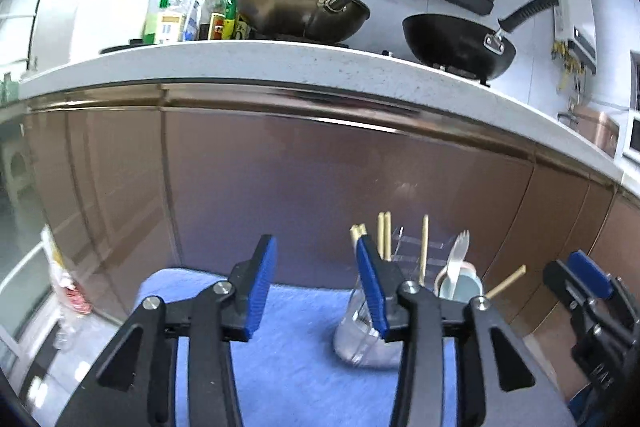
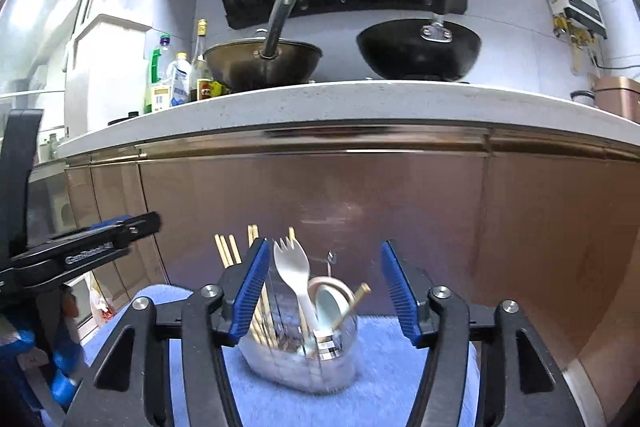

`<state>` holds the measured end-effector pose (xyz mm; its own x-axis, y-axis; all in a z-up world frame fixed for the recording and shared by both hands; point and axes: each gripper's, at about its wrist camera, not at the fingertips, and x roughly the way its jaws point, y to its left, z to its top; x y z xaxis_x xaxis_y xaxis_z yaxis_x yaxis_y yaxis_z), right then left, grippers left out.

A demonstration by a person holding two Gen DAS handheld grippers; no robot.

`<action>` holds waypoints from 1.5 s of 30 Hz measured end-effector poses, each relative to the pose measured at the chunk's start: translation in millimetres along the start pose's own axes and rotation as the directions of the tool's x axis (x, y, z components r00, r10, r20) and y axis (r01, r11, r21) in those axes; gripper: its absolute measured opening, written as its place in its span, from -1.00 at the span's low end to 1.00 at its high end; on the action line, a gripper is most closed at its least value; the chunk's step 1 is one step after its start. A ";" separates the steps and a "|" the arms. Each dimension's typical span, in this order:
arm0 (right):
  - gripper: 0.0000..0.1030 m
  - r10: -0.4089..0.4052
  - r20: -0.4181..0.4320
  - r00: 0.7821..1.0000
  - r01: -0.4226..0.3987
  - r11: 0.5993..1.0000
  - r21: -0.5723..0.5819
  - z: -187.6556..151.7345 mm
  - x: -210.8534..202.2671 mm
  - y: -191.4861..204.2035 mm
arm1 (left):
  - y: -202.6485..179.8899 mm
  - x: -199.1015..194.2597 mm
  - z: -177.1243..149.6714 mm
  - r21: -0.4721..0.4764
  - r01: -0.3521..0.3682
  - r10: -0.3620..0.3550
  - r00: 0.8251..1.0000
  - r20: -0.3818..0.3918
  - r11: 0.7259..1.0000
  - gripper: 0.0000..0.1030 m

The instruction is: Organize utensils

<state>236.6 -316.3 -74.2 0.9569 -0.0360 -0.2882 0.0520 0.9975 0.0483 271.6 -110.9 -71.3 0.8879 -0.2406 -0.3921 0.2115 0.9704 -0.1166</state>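
A clear plastic utensil holder stands on a blue towel in front of a brown cabinet. It holds several wooden chopsticks, a white spork, a pale spoon and one slanted chopstick. My right gripper is open and empty, its jaws on either side of the holder's top, apart from it. My left gripper is open and empty over the towel, left of the holder. The right gripper shows at the left wrist view's right edge.
The brown cabinet fronts rise right behind the towel, under a white counter. Two woks and several bottles stand on the counter. The left gripper's body crosses the right wrist view's left side.
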 end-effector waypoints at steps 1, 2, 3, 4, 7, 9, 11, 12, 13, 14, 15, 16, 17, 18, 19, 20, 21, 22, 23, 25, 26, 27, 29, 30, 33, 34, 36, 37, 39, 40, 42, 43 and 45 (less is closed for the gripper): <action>0.23 -0.006 -0.018 1.000 0.006 1.000 0.007 -2.0 -5.0 -0.9 | -0.3 -6.0 -3.5 0.012 -0.005 0.005 1.000 -0.020 1.000 -0.11; 0.25 -0.008 -0.030 1.000 0.008 1.000 0.012 -4.2 -9.4 -1.7 | -0.1 -11.0 -6.5 0.021 -0.004 0.004 1.000 -0.031 1.000 -0.10; 0.30 -0.008 -0.041 0.999 0.009 1.000 0.014 -6.5 -14.2 -1.8 | 0.0 -18.9 -11.0 0.033 -0.005 0.006 0.999 -0.035 0.999 -0.10; 0.36 -0.010 -0.050 0.999 0.011 1.000 0.014 -8.4 -20.2 -1.5 | -0.2 -24.5 -14.2 0.045 -0.017 0.018 0.999 -0.034 0.999 -0.09; 0.50 -0.021 -0.066 0.998 0.022 1.000 0.003 -13.9 -39.0 -0.1 | -1.4 -45.2 -22.9 0.074 -0.044 0.046 0.998 -0.037 0.996 -0.09; 0.62 -0.028 -0.072 0.997 0.028 1.000 0.000 -17.0 -52.6 0.4 | -0.9 -61.4 -26.3 0.080 -0.065 0.067 0.997 -0.029 0.995 -0.09; 0.81 -0.041 -0.070 0.997 0.041 0.999 0.000 -19.4 -66.9 -0.1 | -0.3 -75.3 -26.4 0.090 -0.086 0.087 0.996 -0.010 0.992 -0.08; 0.90 -0.049 -0.066 0.997 0.050 0.999 0.001 -19.6 -73.9 -0.3 | 0.0 -82.2 -26.4 0.093 -0.096 0.096 0.995 0.002 0.991 -0.07; 0.98 -0.056 -0.061 0.997 0.057 0.998 0.006 -20.1 -80.8 -0.9 | 0.4 -89.3 -26.1 0.096 -0.106 0.105 0.994 0.014 0.990 -0.01; 0.99 -0.060 -0.057 0.997 0.061 0.998 0.014 -20.0 -87.0 -1.7 | 1.1 -97.1 -25.3 0.098 -0.118 0.116 0.993 0.026 0.988 0.06; 1.00 -0.061 -0.053 0.997 0.062 0.998 0.022 -19.6 -92.4 -2.3 | 2.0 -103.9 -25.0 0.099 -0.127 0.124 0.992 0.038 0.987 0.08; 0.99 -0.062 -0.053 0.997 0.063 0.998 0.029 -18.9 -97.4 -2.8 | 3.0 -113.4 -24.8 0.099 -0.137 0.132 0.990 0.054 0.986 0.09; 0.99 -0.064 -0.053 0.997 0.066 0.997 0.033 -18.5 -102.4 -2.8 | 3.2 -118.8 -24.1 0.099 -0.142 0.137 0.989 0.064 0.985 0.09; 0.99 -0.065 -0.051 0.997 0.067 0.997 0.035 -18.6 -108.2 -2.1 | 3.8 -127.1 -23.8 0.100 -0.151 0.144 0.987 0.076 0.983 0.09; 0.99 -0.065 -0.050 0.997 0.067 0.997 0.035 -18.6 -113.6 -1.2 | 4.1 -134.6 -23.4 0.102 -0.156 0.148 0.985 0.086 0.982 0.10; 0.99 -0.067 -0.049 0.997 0.068 0.997 0.034 -18.0 -117.1 0.4 | 4.3 -140.7 -23.5 0.104 -0.159 0.150 0.984 0.093 0.982 0.11; 0.99 -0.068 -0.048 0.997 0.069 0.997 0.034 -18.0 -121.5 1.9 | 5.0 -148.2 -23.8 0.105 -0.160 0.150 0.984 0.101 0.981 0.12; 0.99 -0.067 -0.044 0.997 0.068 0.997 0.033 -18.4 -127.0 3.4 | 6.0 -155.6 -24.1 0.105 -0.162 0.151 0.983 0.109 0.981 0.13; 0.99 -0.064 -0.040 0.997 0.065 0.997 0.032 -18.7 -132.8 4.9 | 6.6 -161.2 -24.1 0.104 -0.166 0.154 0.981 0.115 0.981 0.15; 0.99 -0.063 -0.035 0.997 0.064 0.998 0.025 -19.7 -143.5 8.3 | 8.2 -173.2 -24.5 0.103 -0.172 0.158 0.979 0.129 0.980 0.18; 0.99 -0.063 -0.034 0.997 0.063 0.998 0.020 -19.6 -146.6 9.8 | 9.1 -180.1 -24.7 0.100 -0.174 0.160 0.977 0.138 0.980 0.20; 0.99 -0.063 -0.032 0.998 0.063 0.998 0.016 -19.3 -150.0 11.2 | 9.8 -186.6 -25.0 0.098 -0.177 0.162 0.976 0.146 0.979 0.21; 0.99 -0.068 -0.026 0.997 0.068 0.998 0.010 -19.3 -157.8 12.7 | 10.8 -196.7 -25.7 0.097 -0.184 0.167 0.973 0.162 0.978 0.24; 0.99 -0.070 -0.023 0.997 0.070 0.997 0.008 -19.2 -161.3 13.4 | 11.5 -201.2 -26.2 0.097 -0.191 0.173 0.970 0.169 0.977 0.25; 0.99 -0.075 -0.021 0.997 0.075 0.997 0.006 -20.4 -170.3 14.3 | 14.0 -212.8 -28.4 0.094 -0.199 0.180 0.967 0.181 0.975 0.29; 0.99 -0.079 -0.021 0.997 0.079 0.997 0.006 -21.1 -173.8 14.3 | 14.7 -216.4 -29.7 0.093 -0.200 0.181 0.967 0.182 0.975 0.30; 0.99 -0.086 -0.020 0.996 0.086 0.996 0.005 -21.6 -178.4 14.5 | 16.3 -221.7 -31.2 0.091 -0.209 0.189 0.964 0.187 0.974 0.31; 0.99 -0.089 -0.021 0.996 0.090 0.996 0.006 -21.8 -180.2 14.2 | 16.6 -224.6 -32.1 0.092 -0.214 0.193 0.962 0.193 0.973 0.32; 0.99 -0.094 -0.021 0.995 0.094 0.995 0.011 -21.6 -184.6 13.9 | 17.0 -229.6 -33.9 0.093 -0.220 0.198 0.959 0.204 0.971 0.32; 0.99 -0.095 -0.019 0.995 0.095 0.995 0.012 -21.5 -187.3 14.2 | 17.5 -232.0 -34.4 0.092 -0.222 0.199 0.958 0.208 0.971 0.33; 1.00 -0.099 -0.014 0.995 0.099 0.995 0.007 -21.0 -192.1 15.3 | 18.2 -236.4 -34.9 0.088 -0.223 0.200 0.956 0.216 0.971 0.33; 0.99 -0.101 -0.010 0.995 0.101 0.995 0.003 -20.5 -194.4 16.1 | 18.5 -239.8 -35.2 0.084 -0.227 0.203 0.953 0.224 0.970 0.33; 0.99 -0.100 -0.005 0.995 0.100 0.995 -0.002 -19.3 -197.9 17.8 | 18.7 -244.5 -35.5 0.082 -0.233 0.208 0.949 0.237 0.969 0.33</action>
<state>42.7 -290.2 -34.7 0.9454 -0.1355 -0.2965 0.1472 0.9890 0.0173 43.9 -34.6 -10.0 0.9834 -0.0219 -0.1799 0.0319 0.9981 0.0529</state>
